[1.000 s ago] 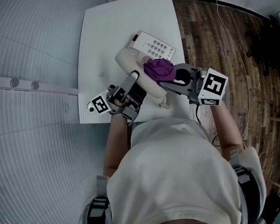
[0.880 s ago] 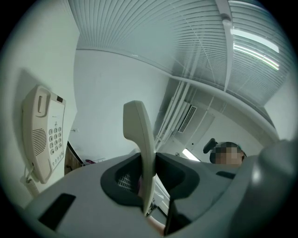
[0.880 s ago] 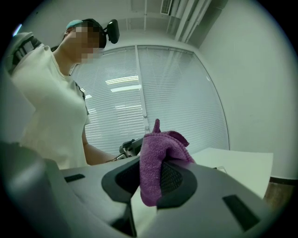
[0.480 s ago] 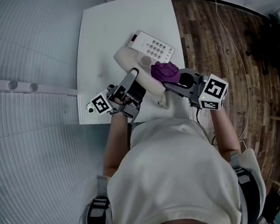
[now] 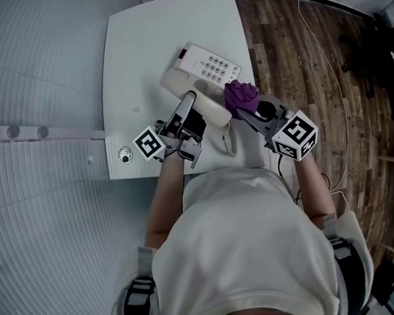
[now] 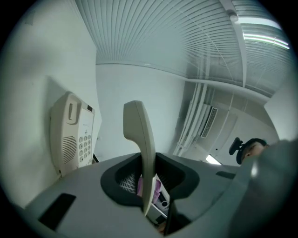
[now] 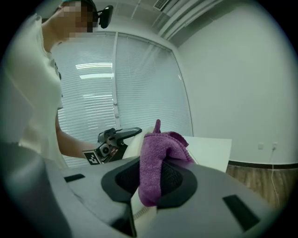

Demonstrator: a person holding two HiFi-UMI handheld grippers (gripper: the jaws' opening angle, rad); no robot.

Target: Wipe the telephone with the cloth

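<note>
The cream telephone base lies on the white table, and shows at the left in the left gripper view. Its handset is lifted off the base. My left gripper is shut on the handset, which stands upright between the jaws. My right gripper is shut on a bunched purple cloth, just right of the handset's near end. In the right gripper view the cloth fills the jaws, with the handset and the left gripper behind it.
The coiled cord hangs near the table's front edge. A small round thing sits at the front left corner. Wooden floor with a thin cable lies to the right. Ribbed wall panels are on the left.
My right gripper has carried the cloth rightward along the handset toward its near end. The left gripper still holds the handset, now slightly closer to the body.
</note>
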